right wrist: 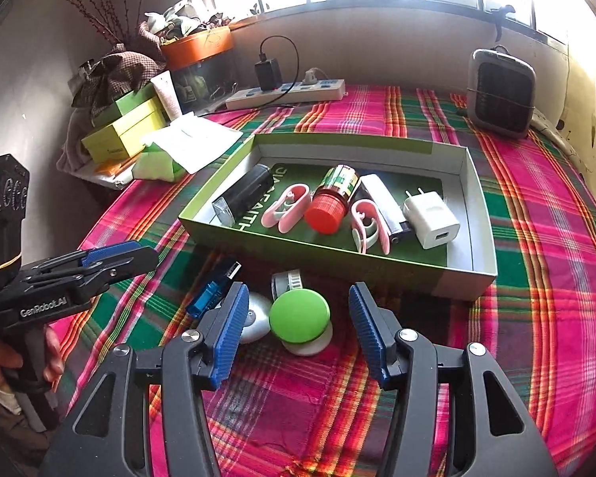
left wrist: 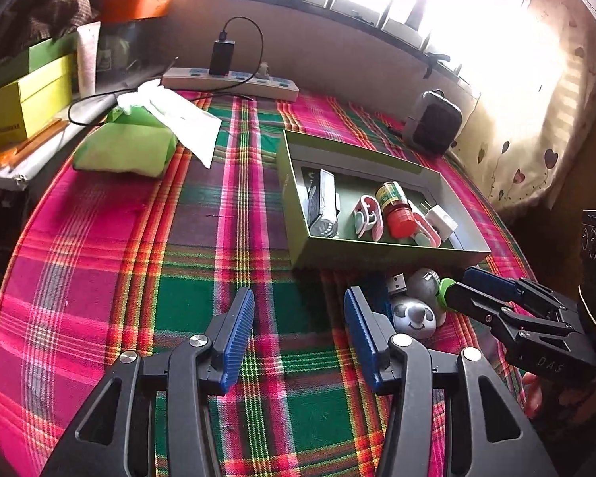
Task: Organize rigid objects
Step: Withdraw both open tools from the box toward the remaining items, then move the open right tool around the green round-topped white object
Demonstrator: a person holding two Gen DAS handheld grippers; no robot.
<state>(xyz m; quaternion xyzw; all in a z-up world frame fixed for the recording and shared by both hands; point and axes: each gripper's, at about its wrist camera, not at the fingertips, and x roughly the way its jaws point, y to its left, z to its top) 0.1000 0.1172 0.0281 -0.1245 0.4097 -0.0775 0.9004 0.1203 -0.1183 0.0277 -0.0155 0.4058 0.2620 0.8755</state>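
Right wrist view: we count six items already inside the shallow green cardboard box (right wrist: 481, 214), among them a red-capped bottle (right wrist: 329, 202) and a white charger cube (right wrist: 431, 216). Left to sort, on the plaid-covered surface (right wrist: 536, 278) just in front of the box: a green round-topped piece (right wrist: 299, 317), a blue USB stick (right wrist: 212, 292) and silver rounded pieces (left wrist: 413, 316). Our right tool (right wrist: 294, 332) stands released around the green piece; our left tool (left wrist: 300, 332) is released, empty.

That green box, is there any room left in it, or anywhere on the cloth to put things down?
The green box is bare along its right wall past the white charger; its middle is packed. The plaid cloth lies free between box and tissue pack. In front of the box, the green-topped piece and blue USB stick crowd.
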